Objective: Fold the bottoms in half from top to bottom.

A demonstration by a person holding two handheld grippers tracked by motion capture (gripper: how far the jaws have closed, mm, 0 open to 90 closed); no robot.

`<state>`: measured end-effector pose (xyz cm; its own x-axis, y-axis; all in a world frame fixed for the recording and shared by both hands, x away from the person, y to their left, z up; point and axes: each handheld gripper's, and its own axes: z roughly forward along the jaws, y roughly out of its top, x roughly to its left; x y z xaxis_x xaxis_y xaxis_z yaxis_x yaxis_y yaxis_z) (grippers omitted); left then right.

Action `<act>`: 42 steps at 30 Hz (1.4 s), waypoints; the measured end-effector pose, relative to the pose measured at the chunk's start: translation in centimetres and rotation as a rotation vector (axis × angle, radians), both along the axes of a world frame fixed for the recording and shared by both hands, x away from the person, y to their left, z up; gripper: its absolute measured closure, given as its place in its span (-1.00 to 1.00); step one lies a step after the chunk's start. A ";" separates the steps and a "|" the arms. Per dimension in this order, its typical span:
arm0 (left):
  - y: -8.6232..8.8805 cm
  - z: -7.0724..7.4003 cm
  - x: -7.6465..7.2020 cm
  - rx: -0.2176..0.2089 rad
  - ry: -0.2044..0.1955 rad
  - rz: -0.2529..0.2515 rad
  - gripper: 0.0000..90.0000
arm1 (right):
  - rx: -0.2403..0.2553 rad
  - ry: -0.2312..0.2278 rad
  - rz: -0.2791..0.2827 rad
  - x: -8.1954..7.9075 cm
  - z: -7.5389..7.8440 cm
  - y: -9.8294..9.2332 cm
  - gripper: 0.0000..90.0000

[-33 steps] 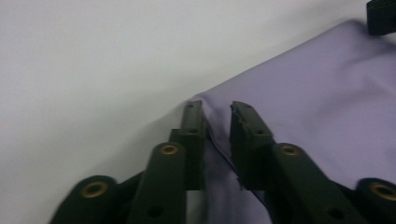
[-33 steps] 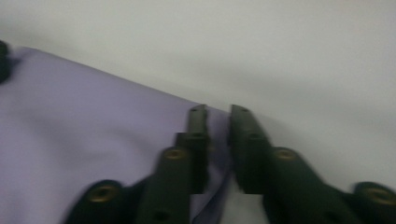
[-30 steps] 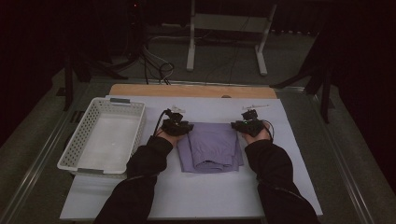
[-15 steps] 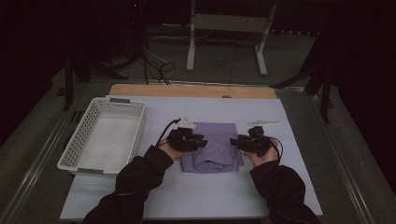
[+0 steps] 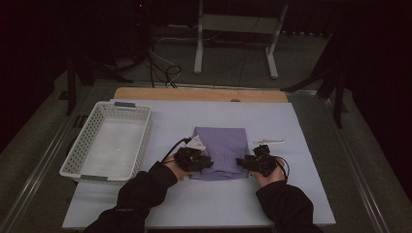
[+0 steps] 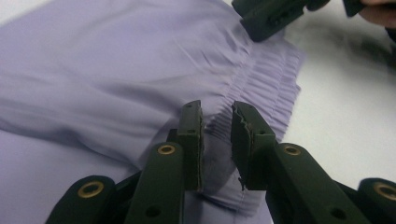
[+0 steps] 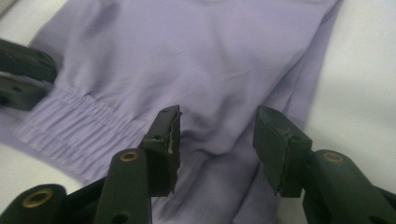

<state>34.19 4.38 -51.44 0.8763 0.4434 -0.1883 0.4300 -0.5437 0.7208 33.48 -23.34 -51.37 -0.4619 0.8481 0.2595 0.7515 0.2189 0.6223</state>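
Folding looks under way. High view: lilac garment (image 5: 221, 151) lies mid-frame on the desk (image 5: 301, 204). Left gripper view: left claw (image 6: 217, 120) has been closing, waistband between, gap remaining. Right gripper view: right claw (image 7: 218, 133) spread above fabric; seat both fully first.

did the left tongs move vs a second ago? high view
Yes. The left tongs have come back from the far edge of the purple garment to its near edge, toward the person, judged against the white basket.
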 end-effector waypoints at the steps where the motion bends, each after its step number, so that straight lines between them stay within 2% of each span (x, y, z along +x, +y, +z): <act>1: 0.0 -0.1 -0.1 0.001 -0.001 0.001 0.64 | 0.012 0.005 0.003 -0.1 0.1 0.0 0.14; 3: 0.1 -0.3 -0.3 -0.004 -0.004 0.005 0.63 | 0.036 0.024 0.013 -0.5 -0.1 -0.1 0.15; 6: 0.2 -0.4 -0.7 -0.003 -0.016 0.006 0.63 | 0.035 0.055 0.021 -1.2 -0.4 0.3 0.19; 10: 0.2 -0.4 -0.9 0.003 -0.023 0.005 0.63 | 0.064 0.077 0.021 -1.3 -0.4 0.2 0.26; 11: 0.2 -0.5 -1.0 -0.002 -0.022 0.007 0.63 | 0.101 0.107 0.020 -1.1 -0.8 0.1 0.37; 14: 0.3 -0.5 -1.2 -0.005 -0.018 0.008 0.63 | 0.111 0.119 0.035 -1.0 -0.9 0.2 0.47; 16: 0.2 -0.4 -1.5 -0.011 -0.008 0.011 0.63 | 0.092 0.096 0.046 -1.2 -0.2 0.1 0.90; 20: 0.1 -0.2 -1.9 -0.009 -0.001 -0.008 0.63 | 0.065 0.050 0.062 -1.9 1.2 -0.2 0.93; 24: -0.3 -0.2 -2.4 -0.014 0.006 -0.024 0.62 | 0.052 0.043 0.068 -2.3 1.9 -0.7 0.93; 28: -0.5 -0.2 -2.5 -0.011 0.000 -0.033 0.59 | 0.007 0.062 0.059 -2.4 1.3 -0.5 0.93; 30: -0.5 -0.2 -2.5 -0.010 -0.005 -0.035 0.58 | 0.001 0.063 0.060 -2.3 1.0 -0.6 0.93; 32: -0.5 -0.3 -2.5 -0.011 -0.015 -0.034 0.50 | -0.010 0.080 0.049 -2.2 0.6 -0.5 0.93; 38: -0.6 -0.5 -2.8 -0.031 -0.013 -0.035 0.35 | -0.055 0.080 0.054 -2.5 0.1 -0.3 0.91; 42: -0.6 -0.6 -2.7 -0.034 -0.011 -0.036 0.33 | -0.055 0.086 0.052 -2.5 0.1 -0.2 0.89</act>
